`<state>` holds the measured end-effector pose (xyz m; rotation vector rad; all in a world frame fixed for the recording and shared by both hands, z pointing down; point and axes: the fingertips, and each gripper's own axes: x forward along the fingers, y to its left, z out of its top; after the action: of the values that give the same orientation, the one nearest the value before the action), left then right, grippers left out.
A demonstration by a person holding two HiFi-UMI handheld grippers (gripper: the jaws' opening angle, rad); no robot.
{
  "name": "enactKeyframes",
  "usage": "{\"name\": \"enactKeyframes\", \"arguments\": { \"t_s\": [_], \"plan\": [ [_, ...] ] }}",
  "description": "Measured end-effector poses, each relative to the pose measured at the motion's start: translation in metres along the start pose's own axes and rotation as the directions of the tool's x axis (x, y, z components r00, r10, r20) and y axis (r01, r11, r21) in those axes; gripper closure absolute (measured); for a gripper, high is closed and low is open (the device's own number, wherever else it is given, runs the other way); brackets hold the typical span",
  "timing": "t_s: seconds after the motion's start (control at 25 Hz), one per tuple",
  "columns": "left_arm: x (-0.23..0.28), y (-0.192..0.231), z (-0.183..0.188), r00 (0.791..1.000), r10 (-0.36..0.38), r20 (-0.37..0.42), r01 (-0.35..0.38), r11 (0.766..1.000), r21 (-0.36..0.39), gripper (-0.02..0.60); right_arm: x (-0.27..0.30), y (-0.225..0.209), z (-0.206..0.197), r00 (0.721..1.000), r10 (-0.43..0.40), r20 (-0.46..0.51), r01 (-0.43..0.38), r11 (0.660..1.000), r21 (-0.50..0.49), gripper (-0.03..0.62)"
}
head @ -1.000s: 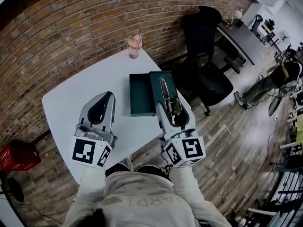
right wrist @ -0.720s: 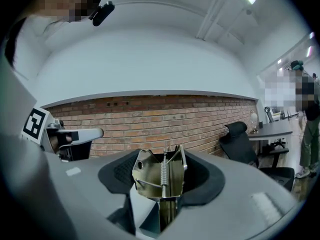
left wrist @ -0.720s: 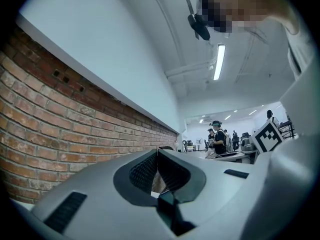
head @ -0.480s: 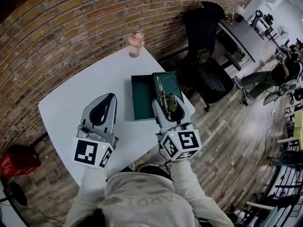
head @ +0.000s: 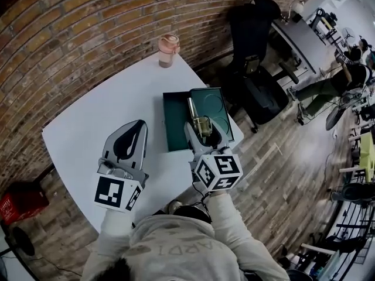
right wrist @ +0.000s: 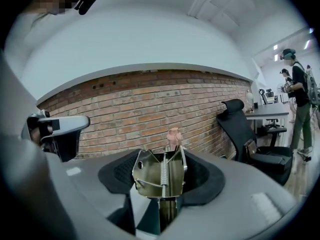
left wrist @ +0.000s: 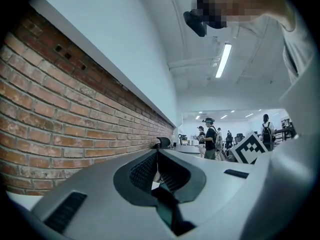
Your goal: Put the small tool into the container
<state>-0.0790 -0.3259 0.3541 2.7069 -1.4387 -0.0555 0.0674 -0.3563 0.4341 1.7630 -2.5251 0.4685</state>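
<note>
Brass-coloured small tool (head: 193, 110), with a spring down its middle (right wrist: 161, 174), is held in the right hand-held gripper (head: 203, 133), whose jaws are clamped on its lower end. The tool is seen above the dark green container (head: 173, 127), which lies open in two halves near the desk's right edge; contact with it cannot be told. A white desk (head: 99, 110) carries the container, and a pink bottle (head: 168, 50) is stood at its far corner, well apart. The left hand-held gripper (head: 136, 127) is held over bare desk left of the container, its jaws brought together at the tips (left wrist: 157, 153) with nothing between them. A brick wall (head: 88, 22) is seen behind the desk, a black office chair (head: 252, 34) to the right on a wooden floor (head: 275, 174), and a red crate (head: 20, 195) at the left. People are seen standing in the background.
</note>
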Motion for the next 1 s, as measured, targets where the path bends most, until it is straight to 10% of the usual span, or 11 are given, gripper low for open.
{"name": "enactKeyframes", "arguments": {
  "t_s": [1.0],
  "plan": [
    [0.021, 0.042, -0.039, 0.998, -0.030, -0.061, 0.026, 0.997, -0.068, 0.571, 0.090, -0.037, -0.099, 0.956, -0.128, -0.265, 0.139, 0.990, 0.023, 0.352]
  ]
}}
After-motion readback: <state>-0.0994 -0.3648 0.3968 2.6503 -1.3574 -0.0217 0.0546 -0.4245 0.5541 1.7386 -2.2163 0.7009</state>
